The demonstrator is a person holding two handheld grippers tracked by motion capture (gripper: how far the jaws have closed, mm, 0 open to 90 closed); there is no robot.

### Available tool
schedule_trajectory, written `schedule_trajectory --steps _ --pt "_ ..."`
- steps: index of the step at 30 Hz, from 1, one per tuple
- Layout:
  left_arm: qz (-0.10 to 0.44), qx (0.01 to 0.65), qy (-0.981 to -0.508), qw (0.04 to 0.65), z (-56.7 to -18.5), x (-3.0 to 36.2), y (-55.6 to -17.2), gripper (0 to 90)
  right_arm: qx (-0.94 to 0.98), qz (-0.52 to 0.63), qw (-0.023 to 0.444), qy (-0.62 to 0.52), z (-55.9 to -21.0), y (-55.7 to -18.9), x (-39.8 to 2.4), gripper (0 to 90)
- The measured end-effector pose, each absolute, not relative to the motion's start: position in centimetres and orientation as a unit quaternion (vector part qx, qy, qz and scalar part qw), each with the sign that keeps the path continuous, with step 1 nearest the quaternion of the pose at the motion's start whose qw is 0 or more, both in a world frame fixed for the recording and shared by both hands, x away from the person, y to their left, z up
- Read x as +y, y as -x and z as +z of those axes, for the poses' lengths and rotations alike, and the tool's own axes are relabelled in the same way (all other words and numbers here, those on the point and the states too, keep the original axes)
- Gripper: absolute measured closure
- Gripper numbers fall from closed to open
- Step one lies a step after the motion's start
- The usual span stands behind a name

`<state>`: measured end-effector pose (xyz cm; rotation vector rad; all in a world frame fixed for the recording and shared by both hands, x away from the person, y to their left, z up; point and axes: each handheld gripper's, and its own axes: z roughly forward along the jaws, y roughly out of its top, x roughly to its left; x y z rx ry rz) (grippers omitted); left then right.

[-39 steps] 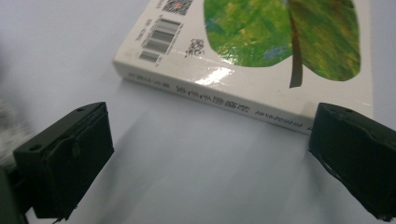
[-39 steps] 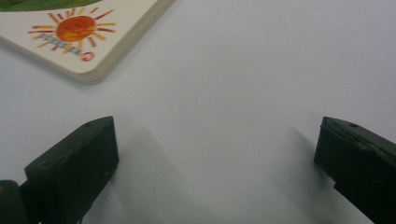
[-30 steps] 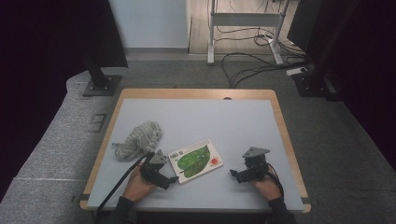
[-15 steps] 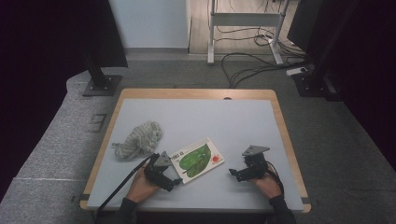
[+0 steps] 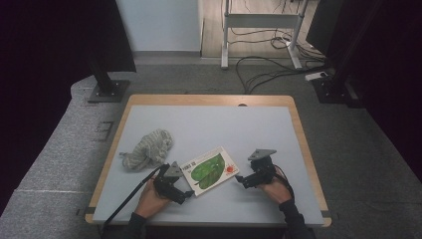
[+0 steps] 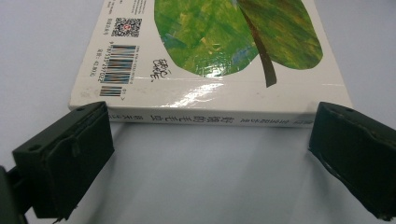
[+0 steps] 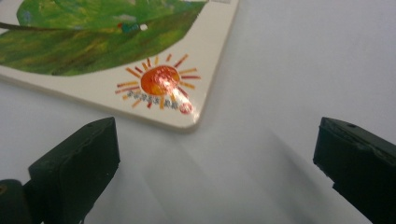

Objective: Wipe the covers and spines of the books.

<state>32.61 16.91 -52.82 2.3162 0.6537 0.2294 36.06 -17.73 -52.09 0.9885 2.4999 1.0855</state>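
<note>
Since a second ago your left gripper [image 5: 185, 195] has slid a little toward the near edge of the book [image 5: 209, 170], while your right gripper [image 5: 240, 180] has hardly shifted.

In the high view the book lies flat on the table [image 5: 219, 124], cover up, between your two grippers; the left one sits at its near left corner, the right one just off its right corner. A grey bundle of cloth [image 5: 148, 148] lies to the left, apart from the book.

In the left gripper view your left gripper [image 6: 210, 149] faces the book's spine [image 6: 205, 116], its jaws spread wide, about as wide as the spine is long, neither touching it.

In the right gripper view your right gripper [image 7: 215, 158] has its jaws wide apart too, with the book's corner bearing the orange sun [image 7: 159, 84] just ahead of them, untouched.
</note>
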Motion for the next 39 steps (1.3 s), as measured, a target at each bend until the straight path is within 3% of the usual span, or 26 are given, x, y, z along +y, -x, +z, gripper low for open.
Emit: schedule_trajectory --steps 21,39 --pt "0.088 0.254 -0.896 0.354 -52.8 16.9 -32.6 0.0 0.869 0.373 0.105 -0.308 -50.8 -39.4 -12.3 0.0" --pt "0.088 0.254 -0.896 0.354 -52.8 16.9 -32.6 0.0 0.874 0.363 0.077 -0.315 -52.3 -41.5 -9.9 0.0"
